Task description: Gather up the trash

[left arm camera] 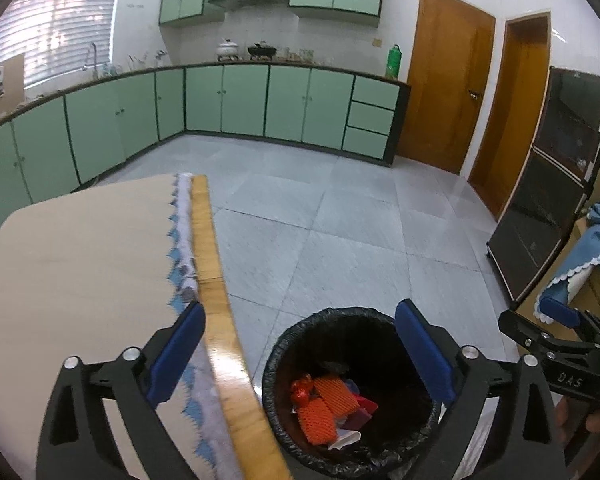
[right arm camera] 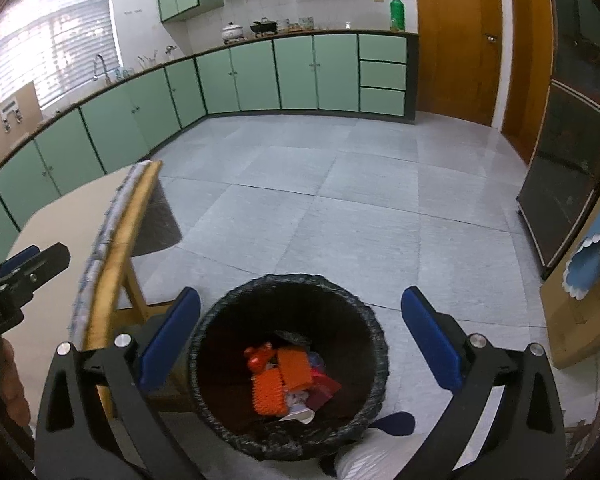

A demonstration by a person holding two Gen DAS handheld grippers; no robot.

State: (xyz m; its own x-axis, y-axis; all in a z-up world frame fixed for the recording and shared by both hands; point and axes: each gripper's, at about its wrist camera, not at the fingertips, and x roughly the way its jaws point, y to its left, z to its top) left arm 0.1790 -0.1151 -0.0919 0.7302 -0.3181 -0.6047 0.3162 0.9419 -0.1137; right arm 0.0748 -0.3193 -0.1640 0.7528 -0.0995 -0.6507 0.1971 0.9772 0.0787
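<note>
A round bin (left arm camera: 284, 344) lined with a black bag stands on the floor beside the table's wooden edge (left arm camera: 212, 264). Inside it lie orange foam nets (left arm camera: 324, 404), a red wrapper and white paper scraps. My left gripper (left arm camera: 300, 308) hangs open above the bin's left side, partly over the table edge, with nothing between its blue pads. In the right wrist view the bin (right arm camera: 372, 336) sits straight below my right gripper (right arm camera: 300, 293), which is open and empty. The orange nets (right arm camera: 280, 384) show at the bottom.
The beige table (left arm camera: 80, 260) carries a cloth with blue trim along its edge. Green cabinets (left arm camera: 244, 100) line the far walls. Wooden doors (left arm camera: 448, 80) and a dark glass cabinet (left arm camera: 548, 184) stand on the right. A blue-covered stand (right arm camera: 596, 256) is close at right.
</note>
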